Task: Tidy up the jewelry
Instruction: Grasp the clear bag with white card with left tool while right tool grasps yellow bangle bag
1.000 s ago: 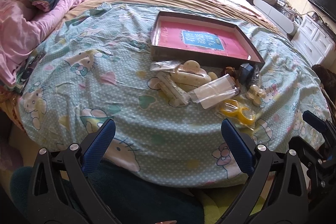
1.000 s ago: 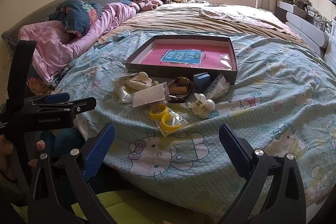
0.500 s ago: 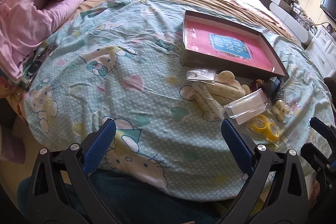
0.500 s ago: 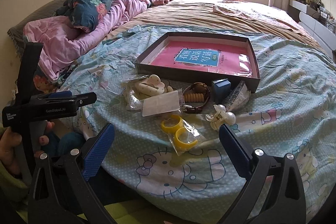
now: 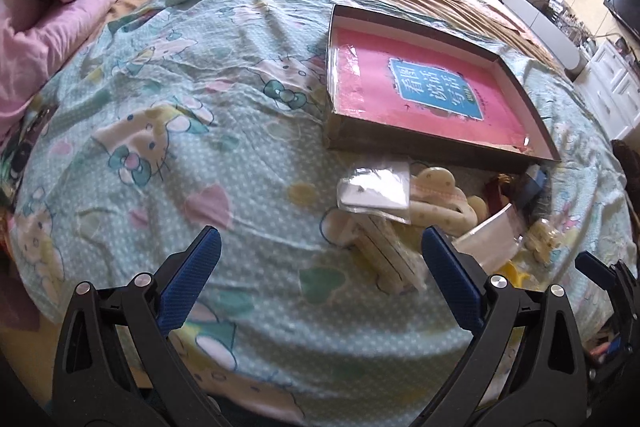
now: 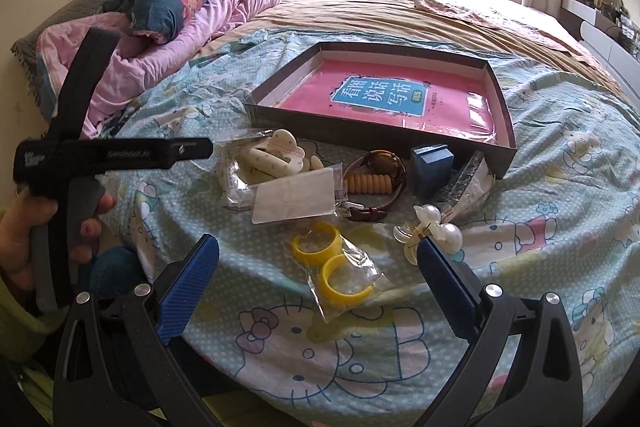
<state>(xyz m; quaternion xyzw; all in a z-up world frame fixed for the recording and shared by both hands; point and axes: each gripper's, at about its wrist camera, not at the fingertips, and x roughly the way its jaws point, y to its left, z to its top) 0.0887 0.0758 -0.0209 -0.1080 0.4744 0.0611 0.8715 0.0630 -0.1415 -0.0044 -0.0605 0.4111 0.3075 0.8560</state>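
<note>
Jewelry pile sits on the bed, just in front of the near wall of a shallow dark box (image 6: 505, 131) that holds a pink book (image 6: 384, 99) with a blue label. In the pile: two yellow rings in a clear bag (image 6: 340, 273), white pearl clip (image 6: 434, 231), brown strap watch with a beige beaded band (image 6: 374, 181), small blue box (image 6: 433, 169), cream polka-dot hair claw (image 6: 276, 155), flat white packet in clear plastic (image 6: 296, 197), dark item in a clear sleeve (image 6: 466, 183) leaning beside the blue box. Left view shows the same pile lower right, blurred: hair claw (image 5: 438, 201), another clear packet (image 5: 376, 191) partly on top of it, box (image 5: 440, 147) behind.

Right gripper (image 6: 318, 281) hovers low over the bed edge, jaws spread wide, nothing between them, yellow rings bag lying just ahead between the blue pads. Left gripper (image 5: 318, 273) also spread wide and empty, aimed at bare sheet left of the pile; its right pad overlaps the packets in view, contact unclear. Left gripper body and the hand (image 6: 48, 227) holding it show at left of the right view.

Hello Kitty sheet (image 6: 560, 211) covers the near bed, tan blanket (image 6: 400, 11) behind, pink quilt (image 6: 168, 39) at left.
</note>
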